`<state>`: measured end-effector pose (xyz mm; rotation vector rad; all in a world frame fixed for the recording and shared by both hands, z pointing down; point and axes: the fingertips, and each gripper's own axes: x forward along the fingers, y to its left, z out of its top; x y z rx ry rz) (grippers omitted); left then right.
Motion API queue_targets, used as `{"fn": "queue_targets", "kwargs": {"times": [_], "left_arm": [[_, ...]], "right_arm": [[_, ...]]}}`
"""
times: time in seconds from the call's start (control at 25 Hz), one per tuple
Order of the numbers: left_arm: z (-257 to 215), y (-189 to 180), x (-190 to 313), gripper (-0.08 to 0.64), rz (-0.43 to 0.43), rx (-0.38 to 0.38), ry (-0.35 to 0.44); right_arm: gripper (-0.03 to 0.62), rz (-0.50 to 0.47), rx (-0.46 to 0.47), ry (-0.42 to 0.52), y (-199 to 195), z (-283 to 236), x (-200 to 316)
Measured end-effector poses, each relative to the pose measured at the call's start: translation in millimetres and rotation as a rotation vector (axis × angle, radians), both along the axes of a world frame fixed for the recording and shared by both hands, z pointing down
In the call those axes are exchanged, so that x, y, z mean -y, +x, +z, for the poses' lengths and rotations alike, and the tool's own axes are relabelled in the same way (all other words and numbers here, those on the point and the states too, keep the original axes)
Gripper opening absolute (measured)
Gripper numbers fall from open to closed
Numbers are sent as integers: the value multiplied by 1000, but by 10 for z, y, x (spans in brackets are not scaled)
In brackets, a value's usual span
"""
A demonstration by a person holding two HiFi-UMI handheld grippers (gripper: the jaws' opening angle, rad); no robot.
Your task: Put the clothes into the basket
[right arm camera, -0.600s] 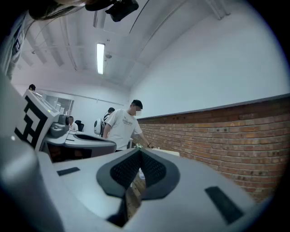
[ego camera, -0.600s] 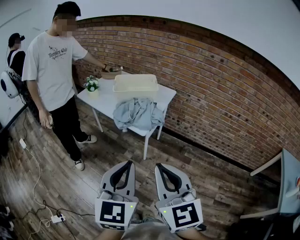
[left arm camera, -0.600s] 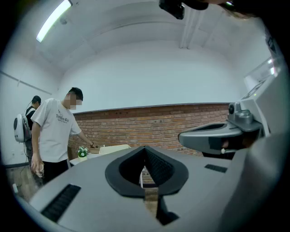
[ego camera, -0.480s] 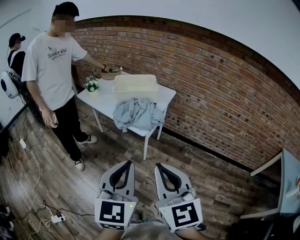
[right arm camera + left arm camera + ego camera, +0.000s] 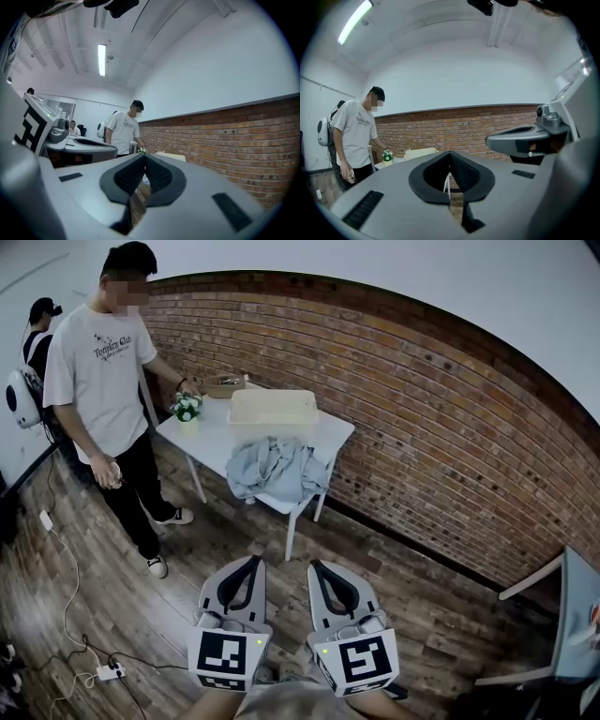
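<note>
- The left gripper (image 5: 251,563) is low in the head view, above the wooden floor (image 5: 169,587) and well apart from the table. Its own view shows the two dark jaws brought fully together with the tips meeting. Nothing is between them, and it has hold of nothing.
- The right gripper (image 5: 319,567) is just beside the left one, and both point toward the table. Its jaws are likewise pressed tip to tip, with no cloth or other thing gripped.
- The white table (image 5: 211,439) stands against the brick wall (image 5: 422,427), ahead of both grippers.
- The clothes (image 5: 277,470) are a crumpled grey-blue heap at the table's near edge, toward its right corner. Part of the fabric hangs down over that edge, and neither gripper touches it.
- The basket (image 5: 272,407) is pale and shallow. It sits along the table's far edge by the wall, just behind the clothes and apart from them.
- A small pot of flowers (image 5: 187,407) stands at the table's left corner.
- A person in a white T-shirt (image 5: 103,362) stands at the table's left side with one hand reaching to the flower pot. The other hand hangs by the thigh, holding something too small to make out.
- A second person (image 5: 37,329), wearing a cap, stands behind the first at the left edge of the head view.
- A white power strip (image 5: 105,672) and its cable lie on the floor at the lower left.
- The corner of another table (image 5: 574,615) shows at the right edge.
</note>
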<state>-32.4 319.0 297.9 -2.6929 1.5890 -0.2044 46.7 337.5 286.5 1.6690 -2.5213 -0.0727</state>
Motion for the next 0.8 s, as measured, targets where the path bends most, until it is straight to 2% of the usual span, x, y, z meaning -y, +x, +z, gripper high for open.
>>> {"fn": "queue_targets", "kwargs": {"times": [0.8], "left_arm": [[4,189,298,9,-53,-10,14]], "right_arm": [[8,-40,-25,-18,207,141,314]]}}
